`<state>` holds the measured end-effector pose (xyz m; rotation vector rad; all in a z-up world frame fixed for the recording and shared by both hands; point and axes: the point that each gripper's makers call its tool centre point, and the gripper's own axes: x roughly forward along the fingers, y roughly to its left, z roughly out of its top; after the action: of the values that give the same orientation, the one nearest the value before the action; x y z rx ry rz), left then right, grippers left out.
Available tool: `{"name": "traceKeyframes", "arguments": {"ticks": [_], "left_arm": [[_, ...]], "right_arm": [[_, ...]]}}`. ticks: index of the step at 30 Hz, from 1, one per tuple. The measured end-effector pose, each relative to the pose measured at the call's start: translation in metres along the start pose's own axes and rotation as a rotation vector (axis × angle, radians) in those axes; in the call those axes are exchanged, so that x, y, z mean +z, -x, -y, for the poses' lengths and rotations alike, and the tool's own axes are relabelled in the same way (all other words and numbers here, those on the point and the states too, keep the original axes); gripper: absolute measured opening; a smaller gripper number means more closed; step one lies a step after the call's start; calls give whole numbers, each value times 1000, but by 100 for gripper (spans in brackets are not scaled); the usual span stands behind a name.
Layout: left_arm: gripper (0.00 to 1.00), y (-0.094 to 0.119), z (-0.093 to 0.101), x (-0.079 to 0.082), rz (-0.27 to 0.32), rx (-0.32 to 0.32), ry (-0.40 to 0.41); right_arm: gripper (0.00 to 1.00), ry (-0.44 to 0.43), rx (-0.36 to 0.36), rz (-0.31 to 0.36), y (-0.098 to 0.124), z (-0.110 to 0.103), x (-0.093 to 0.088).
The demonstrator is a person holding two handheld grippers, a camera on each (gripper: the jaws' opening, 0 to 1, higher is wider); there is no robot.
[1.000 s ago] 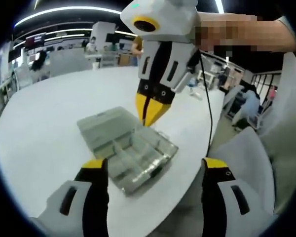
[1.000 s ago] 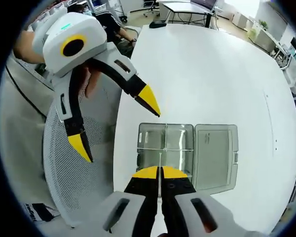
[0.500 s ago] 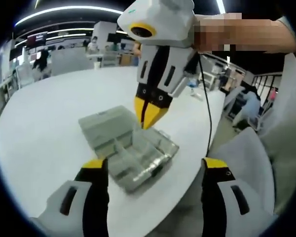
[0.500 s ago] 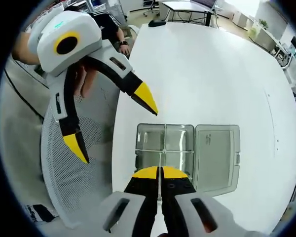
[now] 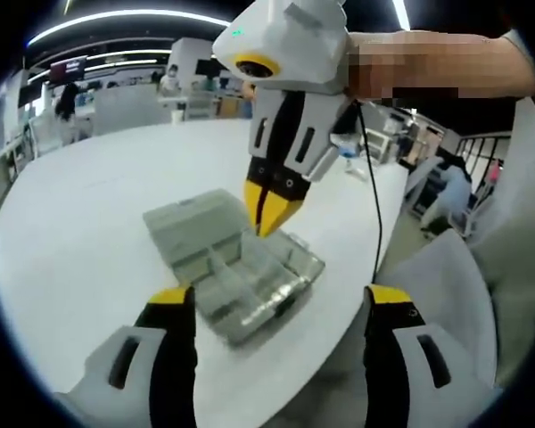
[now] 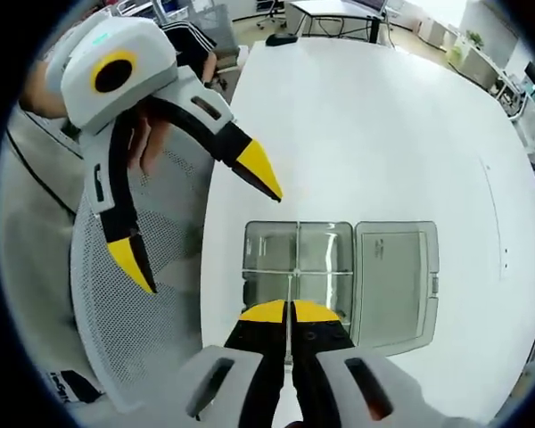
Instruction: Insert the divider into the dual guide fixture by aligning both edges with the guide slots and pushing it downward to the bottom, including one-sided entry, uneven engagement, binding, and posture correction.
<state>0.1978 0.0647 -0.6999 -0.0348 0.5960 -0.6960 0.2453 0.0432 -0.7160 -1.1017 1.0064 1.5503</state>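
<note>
The round white worktop [image 6: 383, 134] is carrying a clear plastic compartment box [image 6: 299, 276], the fixture, with its lid [image 6: 397, 281] lying open flat beside it, close to the worktop's edge. Over the last second the box is sitting where it was; what is changing is small. In the left gripper view the right gripper [image 5: 272, 214] is creeping upward off the box [image 5: 236, 276], its yellow tips now hanging just above the tray, where a second ago they were nearly down in it. Its jaws are pressed together on the divider [image 6: 291, 290], a thin clear sheet seen edge-on, running from the tips down towards the middle cross wall. To me that is reading as a posture correction, a slight lift to re-align the edges with the slots rather than a push; the divider looks not yet seated. The left gripper [image 6: 192, 227] is hovering off the worktop's edge over a mesh chair [image 6: 125, 339], jaws spread wide, holding nothing.
</note>
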Motion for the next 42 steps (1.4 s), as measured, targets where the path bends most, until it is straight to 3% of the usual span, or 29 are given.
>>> {"name": "traceKeyframes", "arguments": {"ticks": [42], "left_arm": [[75, 2, -5, -3, -5, 11, 16]], "right_arm": [[0, -27, 1, -8, -14, 10, -5]]}}
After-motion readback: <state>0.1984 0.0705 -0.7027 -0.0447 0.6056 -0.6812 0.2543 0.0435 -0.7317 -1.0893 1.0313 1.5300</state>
